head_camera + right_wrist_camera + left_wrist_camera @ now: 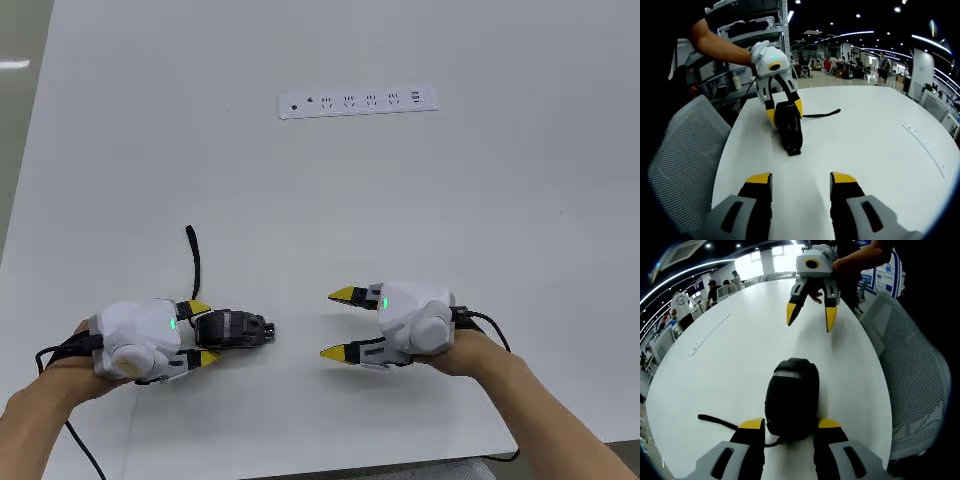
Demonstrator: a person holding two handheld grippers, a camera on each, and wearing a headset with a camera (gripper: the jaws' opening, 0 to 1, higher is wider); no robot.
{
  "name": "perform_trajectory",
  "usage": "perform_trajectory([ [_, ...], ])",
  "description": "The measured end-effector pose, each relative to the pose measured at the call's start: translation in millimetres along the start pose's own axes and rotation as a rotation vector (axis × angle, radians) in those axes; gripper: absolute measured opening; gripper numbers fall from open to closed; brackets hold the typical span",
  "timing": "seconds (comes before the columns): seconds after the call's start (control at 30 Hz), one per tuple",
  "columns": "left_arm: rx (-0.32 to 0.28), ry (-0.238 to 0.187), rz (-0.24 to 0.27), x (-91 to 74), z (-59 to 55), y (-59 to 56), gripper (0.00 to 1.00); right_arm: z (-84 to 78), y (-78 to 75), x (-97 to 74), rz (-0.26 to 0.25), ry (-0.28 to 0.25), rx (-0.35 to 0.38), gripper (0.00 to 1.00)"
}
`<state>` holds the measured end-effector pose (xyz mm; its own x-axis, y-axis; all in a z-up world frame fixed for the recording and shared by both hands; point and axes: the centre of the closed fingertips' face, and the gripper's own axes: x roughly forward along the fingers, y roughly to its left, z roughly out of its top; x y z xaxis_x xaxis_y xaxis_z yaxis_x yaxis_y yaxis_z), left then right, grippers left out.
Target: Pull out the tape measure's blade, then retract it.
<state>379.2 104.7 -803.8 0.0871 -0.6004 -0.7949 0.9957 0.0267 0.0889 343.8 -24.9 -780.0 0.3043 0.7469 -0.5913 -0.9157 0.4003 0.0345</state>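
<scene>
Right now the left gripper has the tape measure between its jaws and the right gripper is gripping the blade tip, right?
No. The right gripper is open and empty, apart from the tape measure, as the head view shows. The left gripper does hold it between its jaws.

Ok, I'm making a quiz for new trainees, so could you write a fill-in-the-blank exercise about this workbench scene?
1. The left gripper clamps a black ___.
2. The right gripper is ___ and empty.
3. The power strip lies on a ___ table.
Missing words: tape measure; open; white.
</scene>
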Motion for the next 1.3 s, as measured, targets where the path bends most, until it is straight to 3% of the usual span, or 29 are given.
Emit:
perform_trajectory([
  [0.47, -0.003, -0.001, -0.037, 7.6, -0.7, -2.0, 0.31, 7.6, 4.5, 29.5, 0.05, 0.003, -0.026, 0.4],
  [0.77, -0.04, -0.009, -0.045, 8.0, -0.1, -3.2, 0.3, 12.4, 11.1, 48.4, 0.08, -0.003, -0.028, 0.36],
  [1.3, -0.065, -0.038, -0.047, 7.5, 0.7, -2.9, 0.3, 8.3, 16.6, 74.7, 0.122, 0.029, -0.087, 0.25],
])
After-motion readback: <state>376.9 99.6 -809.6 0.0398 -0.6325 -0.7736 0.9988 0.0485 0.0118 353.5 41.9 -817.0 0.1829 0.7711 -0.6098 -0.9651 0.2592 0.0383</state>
